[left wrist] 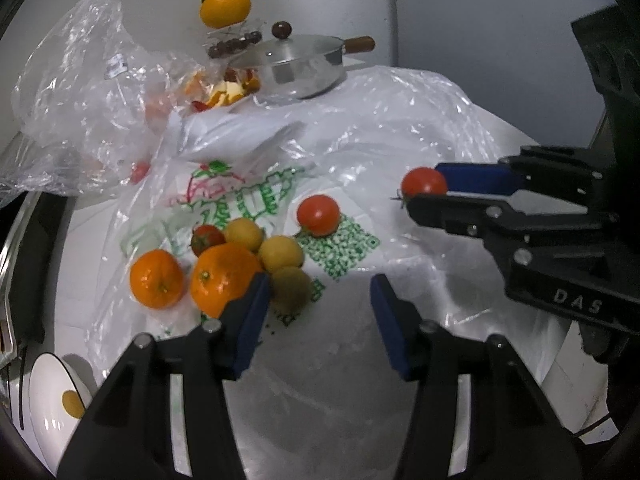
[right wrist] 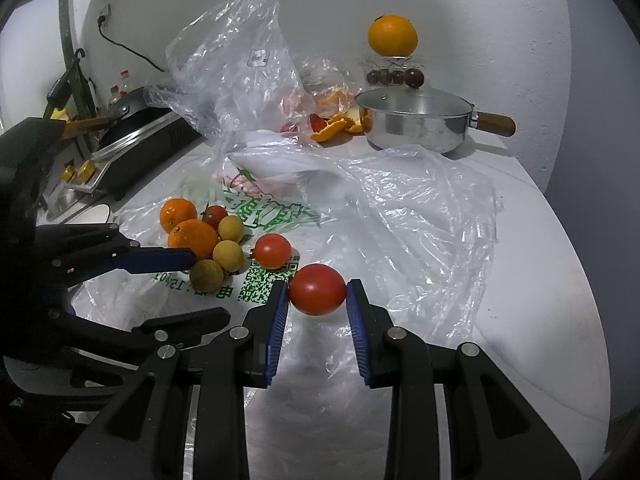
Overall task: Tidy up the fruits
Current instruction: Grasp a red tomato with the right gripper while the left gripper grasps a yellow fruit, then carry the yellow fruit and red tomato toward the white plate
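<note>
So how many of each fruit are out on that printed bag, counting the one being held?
Tomatoes: 3, one held by the right gripper
Oranges: 2
Small yellow-brown fruits: 3
Total: 8

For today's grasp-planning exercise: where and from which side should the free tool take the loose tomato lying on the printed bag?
Grip the loose tomato across its round middle, coming from above. It lies alone on the printed bag, with bare bag on both flanks, so fingers probably fit either side. The yellow fruits sit apart to its left.
</note>
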Demonstrator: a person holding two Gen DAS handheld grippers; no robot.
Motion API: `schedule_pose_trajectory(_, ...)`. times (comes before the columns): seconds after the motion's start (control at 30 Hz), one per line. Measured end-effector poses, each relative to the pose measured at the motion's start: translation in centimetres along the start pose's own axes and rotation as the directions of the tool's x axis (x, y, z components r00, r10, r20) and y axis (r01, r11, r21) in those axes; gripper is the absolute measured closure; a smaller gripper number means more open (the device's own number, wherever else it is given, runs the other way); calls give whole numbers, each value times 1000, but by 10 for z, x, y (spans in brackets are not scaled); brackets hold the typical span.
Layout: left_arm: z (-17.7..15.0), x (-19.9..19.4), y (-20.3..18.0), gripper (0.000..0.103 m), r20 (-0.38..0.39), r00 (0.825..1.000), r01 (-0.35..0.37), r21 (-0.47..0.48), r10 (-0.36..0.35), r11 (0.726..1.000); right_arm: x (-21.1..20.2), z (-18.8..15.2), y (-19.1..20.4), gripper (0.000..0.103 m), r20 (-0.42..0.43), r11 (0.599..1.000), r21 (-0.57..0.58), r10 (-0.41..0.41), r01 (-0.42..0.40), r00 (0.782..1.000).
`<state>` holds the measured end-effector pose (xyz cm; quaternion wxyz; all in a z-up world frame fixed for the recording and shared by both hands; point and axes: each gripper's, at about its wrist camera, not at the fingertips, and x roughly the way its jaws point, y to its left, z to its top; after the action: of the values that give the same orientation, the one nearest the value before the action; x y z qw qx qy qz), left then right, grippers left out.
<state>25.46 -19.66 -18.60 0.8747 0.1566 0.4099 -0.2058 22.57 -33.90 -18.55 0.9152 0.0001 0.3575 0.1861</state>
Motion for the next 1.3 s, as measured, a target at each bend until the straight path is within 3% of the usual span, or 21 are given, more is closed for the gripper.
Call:
schedule_pose_trajectory(0.13,3,-4,2,50,5,998,63,-14,-63,998,0,-1,-1,71,2,1000,1,-1,0,1000)
schedule_pose_trajectory(0.23,3,-12,4,50,21,989,149,-41,-148,988,-1,-2,-1,71,3,1000,3,-3,3,1000)
schedule_pose_trajectory(0.43,2,-15,3,50,29,997,72,-20,-72,997,1,-2,-2,71,2,1000,7,-8,8,1000)
schedule_pose_trajectory(0.63,-3,2,6,50,-13,998,56,-30,-57,998,1,-3,-2,71,1,1000,7,-6,6,1000)
schedule_pose_trajectory(0.9,-7,11,10,76,-30,997,65,-50,-66,997,1,-3,-1,71,2,1000,7,-9,9,1000)
schedule_pose_trajectory(1.3,-9,-11,12,77,15,997,79,-68,-79,995,-4,3,10,71,8,1000,-18,-16,16,1000)
